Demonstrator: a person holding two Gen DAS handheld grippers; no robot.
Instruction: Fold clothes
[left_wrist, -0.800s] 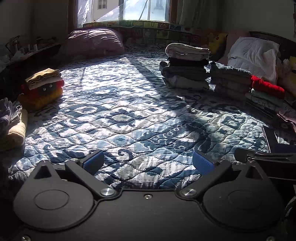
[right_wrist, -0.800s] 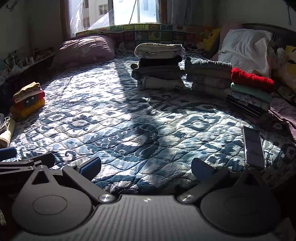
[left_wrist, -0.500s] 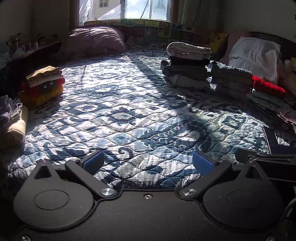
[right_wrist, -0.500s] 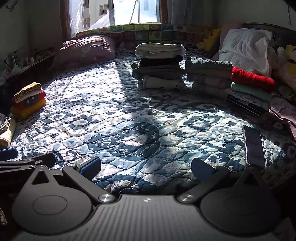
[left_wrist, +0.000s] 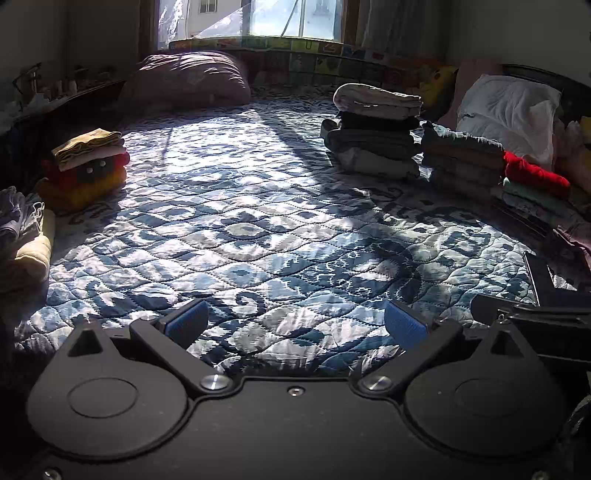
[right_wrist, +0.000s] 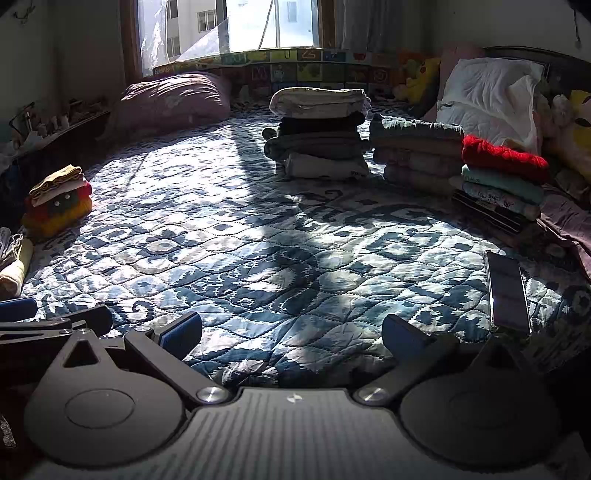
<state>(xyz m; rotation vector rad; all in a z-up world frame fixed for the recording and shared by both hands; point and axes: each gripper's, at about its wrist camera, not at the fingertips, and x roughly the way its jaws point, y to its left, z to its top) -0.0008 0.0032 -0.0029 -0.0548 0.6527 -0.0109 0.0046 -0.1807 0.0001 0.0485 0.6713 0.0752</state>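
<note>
My left gripper (left_wrist: 295, 325) hovers open over the near edge of a blue patterned quilt (left_wrist: 266, 229), nothing between its blue pads. My right gripper (right_wrist: 291, 330) is open too, beside it over the same edge. Folded clothes stand in stacks: a grey and cream stack (right_wrist: 319, 134) at the back middle, a darker stack (right_wrist: 417, 155) next to it, a stack topped by a red garment (right_wrist: 504, 155) at the right, and a small yellow and red stack (left_wrist: 86, 166) at the left. Loose clothes (left_wrist: 22, 236) lie at the far left edge.
A dark phone (right_wrist: 508, 291) lies on the quilt near my right gripper. A purple bedding roll (left_wrist: 192, 79) and a white pillow (right_wrist: 491, 99) sit at the back below the window. A cluttered shelf (left_wrist: 55, 92) runs along the left wall.
Both views have tilted up slightly, so the bed and stacks sit a little lower in the frames. Both grippers stay open and hold nothing.
</note>
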